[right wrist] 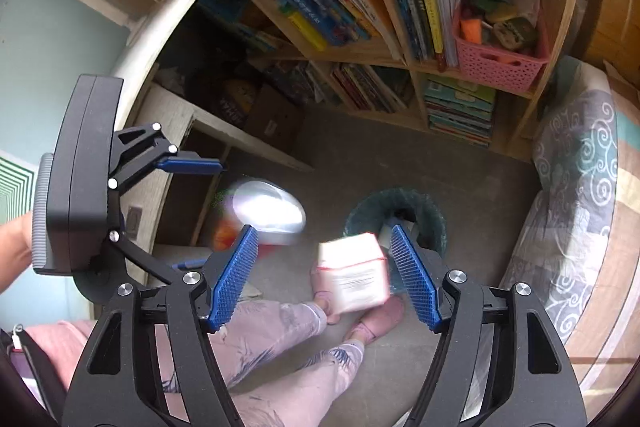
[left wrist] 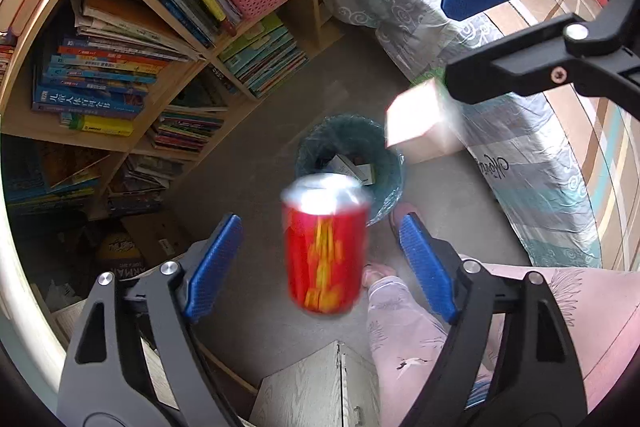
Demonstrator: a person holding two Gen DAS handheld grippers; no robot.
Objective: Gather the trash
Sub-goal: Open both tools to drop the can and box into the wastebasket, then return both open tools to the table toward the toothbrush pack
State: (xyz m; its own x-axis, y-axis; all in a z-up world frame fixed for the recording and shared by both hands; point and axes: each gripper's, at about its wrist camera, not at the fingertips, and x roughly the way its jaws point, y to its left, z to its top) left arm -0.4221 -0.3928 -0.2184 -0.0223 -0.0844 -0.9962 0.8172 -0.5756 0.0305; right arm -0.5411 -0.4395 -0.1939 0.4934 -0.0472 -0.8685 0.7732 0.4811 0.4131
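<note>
both grippers spread wide, holding nothing — left gripper (left wrist: 320, 263) has a blurred red can (left wrist: 325, 247) loose in mid-air between its pads, right gripper (right wrist: 324, 275) a small white box (right wrist: 354, 277), both above the lined bin (left wrist: 352, 163); light, rigid trash, best gripped across the sides

1. Trash bin (left wrist: 349, 169) stands on the floor (left wrist: 280, 131) before the bookshelf (left wrist: 120, 75).
2. Bed (left wrist: 500, 75) lies right of the bin.
3. Can (left wrist: 325, 247) and box (left wrist: 420, 125) are in mid-air over the bin.

Crammed bookshelf (right wrist: 400, 39); grey floor (right wrist: 328, 155); bed (left wrist: 500, 75)
</note>
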